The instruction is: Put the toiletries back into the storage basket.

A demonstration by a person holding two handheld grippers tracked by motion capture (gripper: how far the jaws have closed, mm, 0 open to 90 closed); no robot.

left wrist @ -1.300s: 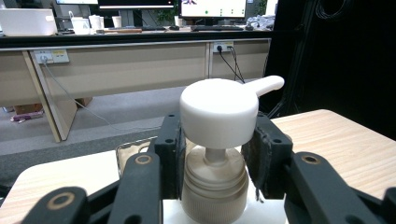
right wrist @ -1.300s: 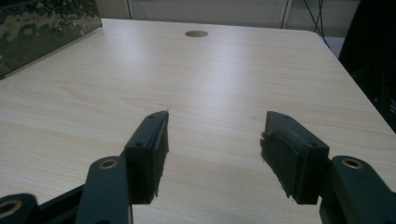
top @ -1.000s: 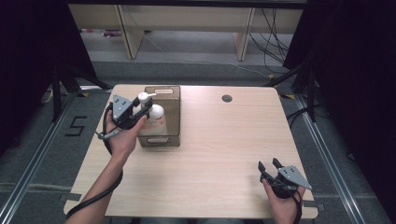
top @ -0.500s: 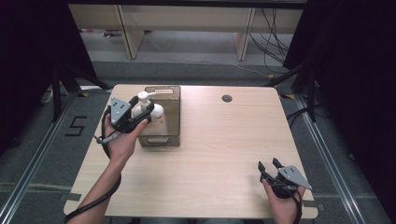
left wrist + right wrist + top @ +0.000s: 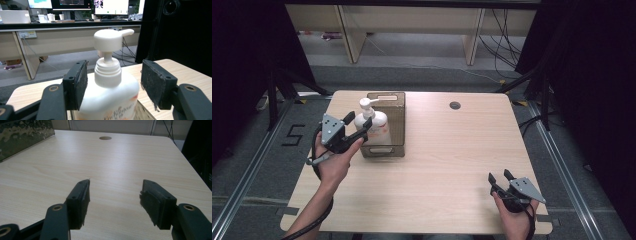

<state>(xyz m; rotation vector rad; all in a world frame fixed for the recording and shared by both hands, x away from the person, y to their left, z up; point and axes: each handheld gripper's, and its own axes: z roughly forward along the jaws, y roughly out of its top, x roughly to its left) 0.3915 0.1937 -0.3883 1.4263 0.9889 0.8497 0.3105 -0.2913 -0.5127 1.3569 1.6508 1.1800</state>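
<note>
A white pump bottle [image 5: 375, 126] with orange print stands upright in a dark translucent box [image 5: 385, 149] at the table's left back. My left gripper [image 5: 358, 121] is open just left of the bottle. In the left gripper view its jaws flank the bottle's neck [image 5: 108, 71]; the left pad [image 5: 79, 83] sits close against the shoulder and the right pad [image 5: 156, 83] stands well apart. My right gripper [image 5: 500, 176] rests open near the table's front right corner, with nothing between its pads [image 5: 113, 200].
The light wooden table [image 5: 452, 150] has a round cable hole [image 5: 455, 105] at the back. The box's wall [image 5: 22, 133] shows far left in the right gripper view. Shelving and cables lie beyond the table's far edge.
My left gripper has drawn back toward the left and front, and its jaws have come off the bottle, which now stands in the box. The right gripper has not moved.
</note>
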